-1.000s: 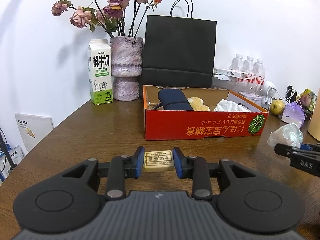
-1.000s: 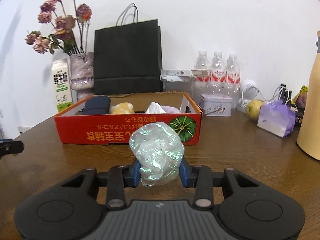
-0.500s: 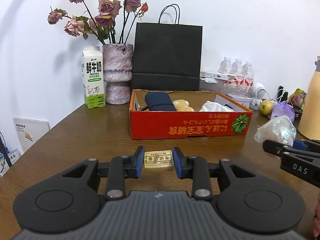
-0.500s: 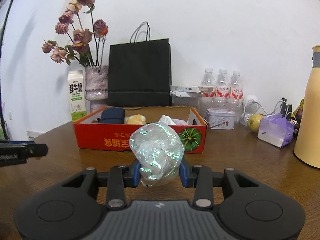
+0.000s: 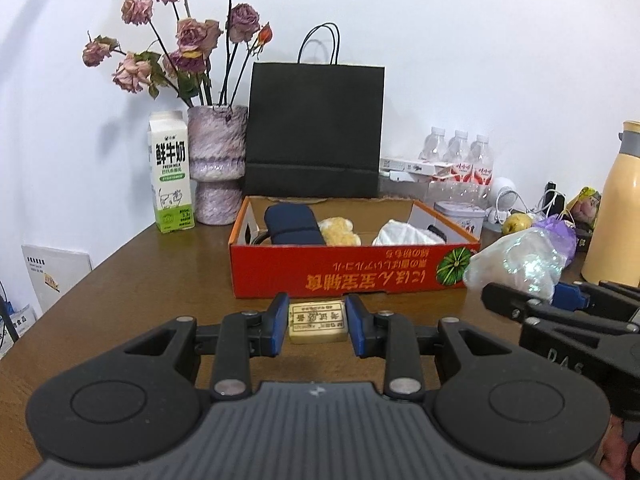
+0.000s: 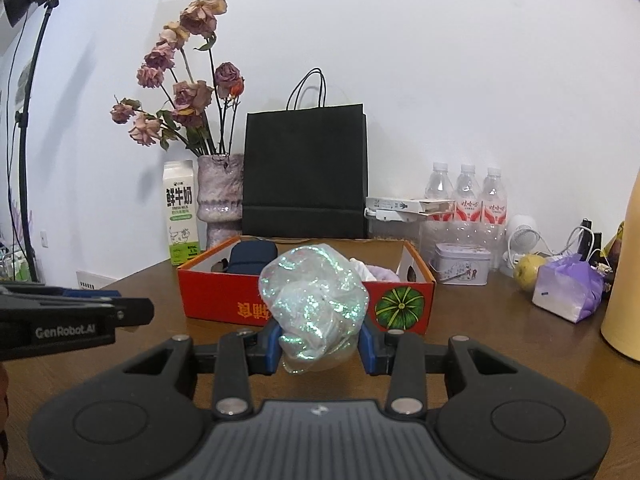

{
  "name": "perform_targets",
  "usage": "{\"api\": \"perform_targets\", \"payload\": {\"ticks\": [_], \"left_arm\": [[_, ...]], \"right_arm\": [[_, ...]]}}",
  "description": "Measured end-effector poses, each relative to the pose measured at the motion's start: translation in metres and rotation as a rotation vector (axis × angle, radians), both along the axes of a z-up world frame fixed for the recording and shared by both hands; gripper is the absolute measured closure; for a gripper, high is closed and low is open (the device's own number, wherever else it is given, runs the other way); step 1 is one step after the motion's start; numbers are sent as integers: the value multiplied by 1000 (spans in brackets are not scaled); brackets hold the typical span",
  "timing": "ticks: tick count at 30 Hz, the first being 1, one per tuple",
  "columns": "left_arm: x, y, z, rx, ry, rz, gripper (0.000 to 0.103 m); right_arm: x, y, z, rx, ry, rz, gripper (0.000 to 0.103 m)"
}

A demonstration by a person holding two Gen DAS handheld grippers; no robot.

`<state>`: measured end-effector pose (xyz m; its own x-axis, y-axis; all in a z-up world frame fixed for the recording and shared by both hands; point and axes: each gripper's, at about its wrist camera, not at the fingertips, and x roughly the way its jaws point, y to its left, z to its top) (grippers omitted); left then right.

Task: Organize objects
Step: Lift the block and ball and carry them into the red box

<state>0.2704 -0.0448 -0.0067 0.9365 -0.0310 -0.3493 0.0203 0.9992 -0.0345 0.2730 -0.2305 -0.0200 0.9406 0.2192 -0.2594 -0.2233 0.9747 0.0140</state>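
My left gripper (image 5: 318, 322) is shut on a small tan soap bar (image 5: 317, 322) with a printed label, held above the table in front of the red cardboard box (image 5: 352, 276). My right gripper (image 6: 318, 346) is shut on a crumpled iridescent plastic ball (image 6: 314, 304), also in front of the box (image 6: 224, 300). The ball shows at the right in the left wrist view (image 5: 520, 262). The box holds a dark blue pouch (image 5: 292, 224), a yellow lump (image 5: 340, 232) and white crumpled plastic (image 5: 404, 234).
Behind the box stand a black paper bag (image 5: 316, 132), a vase of dried roses (image 5: 216, 164) and a milk carton (image 5: 171, 172). Water bottles (image 6: 466, 196), a tin (image 6: 462, 262), a pear (image 6: 528, 266), a purple bag (image 6: 568, 290) and a yellow flask (image 5: 616, 208) crowd the right.
Both grippers have risen and drawn back from the box, so it looks smaller and lower. The right gripper has come closer to the left one. Both holds are unchanged.
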Motion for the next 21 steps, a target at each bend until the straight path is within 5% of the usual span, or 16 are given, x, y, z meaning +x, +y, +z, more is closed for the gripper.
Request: {"api": "perform_targets", "payload": {"ticks": [21], "left_arm": [[64, -15, 27, -43, -31, 61, 71]], "right_arm": [[57, 6, 29, -6, -36, 9, 67]]}}
